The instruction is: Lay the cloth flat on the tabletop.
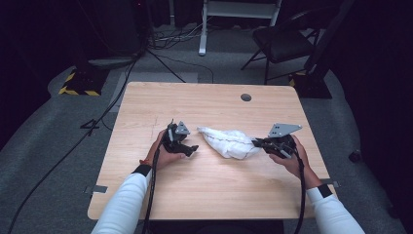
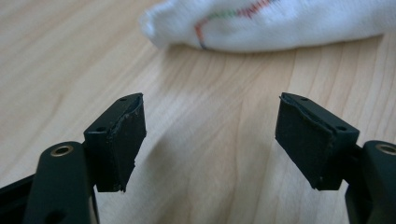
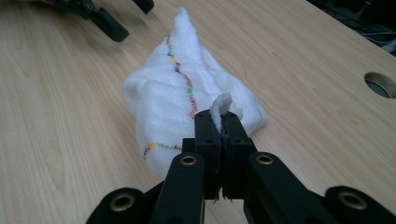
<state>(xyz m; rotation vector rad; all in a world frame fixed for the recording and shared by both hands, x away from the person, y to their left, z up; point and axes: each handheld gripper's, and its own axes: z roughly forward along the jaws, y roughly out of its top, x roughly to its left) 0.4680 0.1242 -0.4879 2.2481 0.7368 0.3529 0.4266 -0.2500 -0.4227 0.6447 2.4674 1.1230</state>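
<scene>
Right gripper (image 3: pixel 220 122): jaws pressed together, pinching a small tuft of the white cloth (image 3: pixel 182 100) at its near end. The tuft pokes up between the pads. In the high view the right gripper (image 1: pixel 257 143) sits at the cloth's right tip, with the person's right hand (image 1: pixel 292 156) behind it and its cable trailing back along the sleeve.

Left gripper (image 2: pixel 210 135): jaws spread, nothing between the pads, bare wood under the gap. It points toward the cloth (image 2: pixel 261 23), which lies just ahead of it and not touching. In the high view the left gripper (image 1: pixel 192 148) sits just left of the cloth, apart from it, held in the left hand (image 1: pixel 163 153).

Cloth (image 1: pixel 229 141): bunched into a long, tapered heap on the table (image 1: pixel 204 190), roughly mid-table, between the two grippers. A seam of multicoloured stitching runs along its length and turns across the near end. Its far tip points toward the left gripper.

Table: light wood, round cable hole (image 1: pixel 246 97) near the far edge, well apart from the cloth. Beyond the table: grey floor, loose cables, a black chair (image 1: pixel 282 41).
</scene>
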